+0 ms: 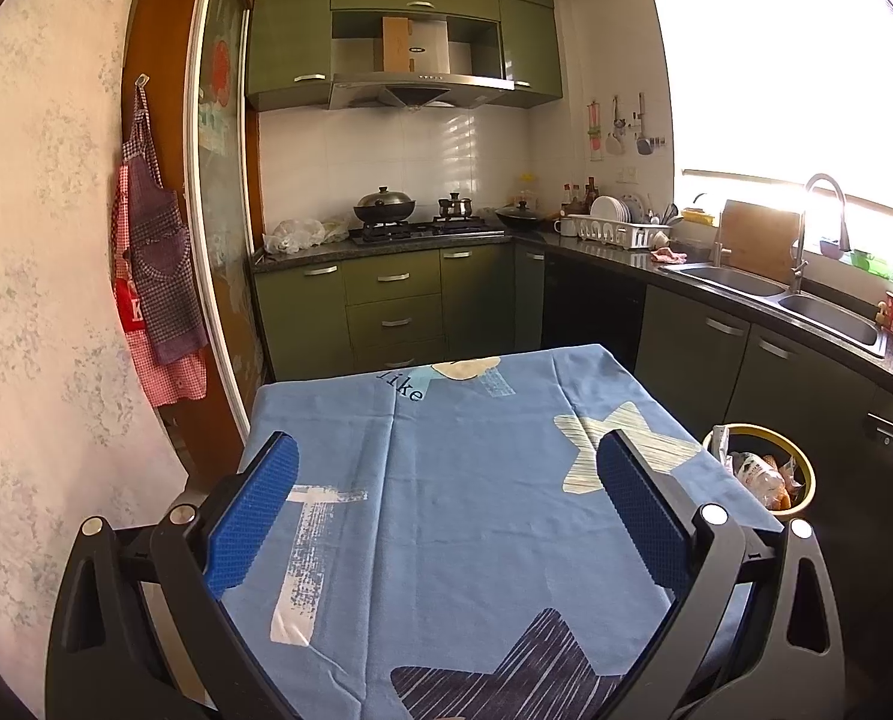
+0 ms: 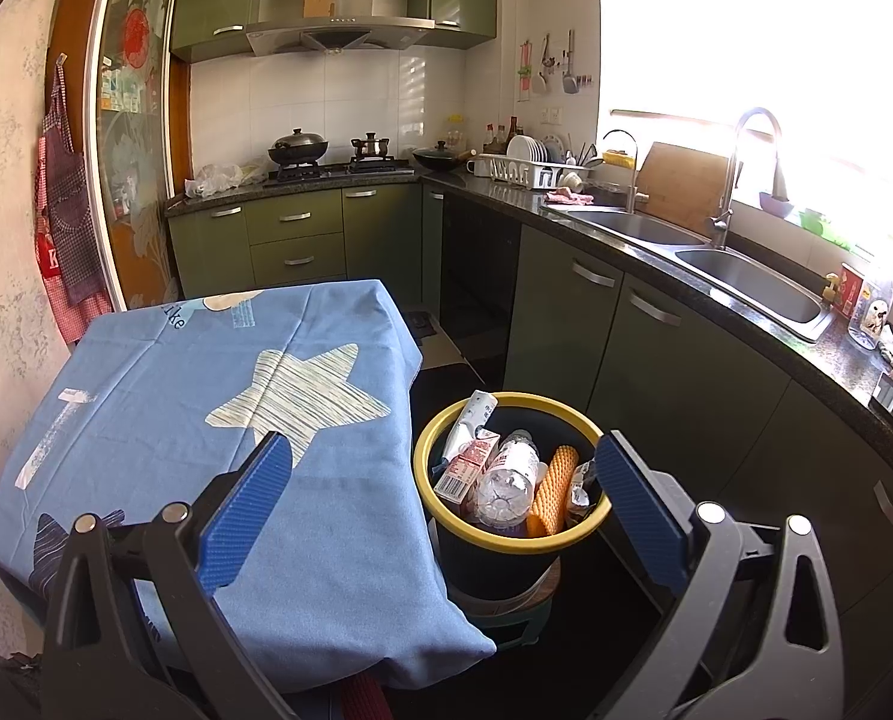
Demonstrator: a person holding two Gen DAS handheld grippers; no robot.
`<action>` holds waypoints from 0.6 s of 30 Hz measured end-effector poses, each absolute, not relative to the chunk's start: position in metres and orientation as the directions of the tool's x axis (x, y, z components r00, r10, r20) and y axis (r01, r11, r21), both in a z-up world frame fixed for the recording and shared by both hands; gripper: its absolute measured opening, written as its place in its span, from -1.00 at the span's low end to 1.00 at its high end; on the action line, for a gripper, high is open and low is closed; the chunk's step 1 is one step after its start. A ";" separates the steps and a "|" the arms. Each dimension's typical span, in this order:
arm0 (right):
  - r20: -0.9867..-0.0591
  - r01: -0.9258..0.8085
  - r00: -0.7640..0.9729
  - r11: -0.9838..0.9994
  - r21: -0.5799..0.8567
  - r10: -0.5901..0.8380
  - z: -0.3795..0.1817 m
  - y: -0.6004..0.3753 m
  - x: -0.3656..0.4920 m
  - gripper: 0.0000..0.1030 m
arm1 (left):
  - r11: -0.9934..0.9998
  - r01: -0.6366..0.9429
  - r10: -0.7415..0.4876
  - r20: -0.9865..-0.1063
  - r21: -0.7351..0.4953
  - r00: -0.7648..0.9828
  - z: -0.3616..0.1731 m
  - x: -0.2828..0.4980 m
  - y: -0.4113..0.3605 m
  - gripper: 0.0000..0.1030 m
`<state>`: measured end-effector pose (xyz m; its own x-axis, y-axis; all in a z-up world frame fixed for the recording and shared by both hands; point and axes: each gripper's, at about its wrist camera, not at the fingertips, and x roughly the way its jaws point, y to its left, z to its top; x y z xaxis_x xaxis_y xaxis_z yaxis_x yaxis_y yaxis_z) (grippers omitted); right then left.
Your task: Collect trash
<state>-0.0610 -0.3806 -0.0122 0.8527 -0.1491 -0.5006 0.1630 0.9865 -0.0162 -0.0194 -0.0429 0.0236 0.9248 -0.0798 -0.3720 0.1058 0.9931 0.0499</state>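
Trash sits collected in the yellow-rimmed bin [image 2: 509, 471], which stands on the floor just ahead of and below the right gripper [image 2: 440, 498], framed between its two blue pads. Visible contents: a clear plastic bottle [image 2: 506, 477], a small carton [image 2: 467, 462], a white tube [image 2: 467, 423] leaning on the rim, and an orange ribbed item [image 2: 551, 489]; smaller pieces cannot be identified.

Right gripper: jaws spread wide, holding nothing, positioned above the bin mouth, consistent with a release.

Left gripper [image 1: 446, 516]: jaws likewise wide and unloaded, held over the blue tablecloth [image 1: 446, 480]. No loose item shows on the cloth ahead of it. The bin [image 1: 761, 468] lies off to its right, beside the table edge, probably placed there for short transfers.
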 end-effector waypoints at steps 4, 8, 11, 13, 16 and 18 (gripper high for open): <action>-0.501 0.164 0.853 0.986 -0.016 -0.150 -0.012 -0.380 -0.061 0.87 | 0.993 0.108 -0.080 -0.372 0.056 0.925 0.024 -0.019 -0.044 0.91; -0.502 0.164 0.852 0.986 -0.016 -0.150 -0.012 -0.380 -0.061 0.87 | 0.992 0.114 -0.086 -0.375 0.052 0.923 0.024 -0.019 -0.043 0.91; -0.502 0.164 0.852 0.986 -0.018 -0.150 -0.013 -0.380 -0.061 0.87 | 0.991 0.123 -0.096 -0.376 0.047 0.921 0.023 -0.019 -0.043 0.91; -0.502 0.161 0.852 0.987 -0.017 -0.148 -0.014 -0.380 -0.061 0.87 | 0.991 0.127 -0.101 -0.380 0.044 0.919 0.023 -0.018 -0.043 0.91; -0.506 0.158 0.850 0.987 -0.018 -0.146 -0.018 -0.379 -0.061 0.87 | 0.990 0.135 -0.109 -0.389 0.040 0.915 0.023 -0.015 -0.045 0.91; -0.508 0.157 0.849 0.987 -0.019 -0.145 -0.020 -0.380 -0.060 0.87 | 0.989 0.143 -0.118 -0.393 0.035 0.912 0.022 -0.013 -0.047 0.91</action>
<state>-0.0603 -0.3797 -0.0202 0.8492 -0.1447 -0.5078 0.1571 0.9874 -0.0186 -0.0131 -0.0465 0.0220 0.9121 -0.1180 -0.3926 0.1428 0.9891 0.0346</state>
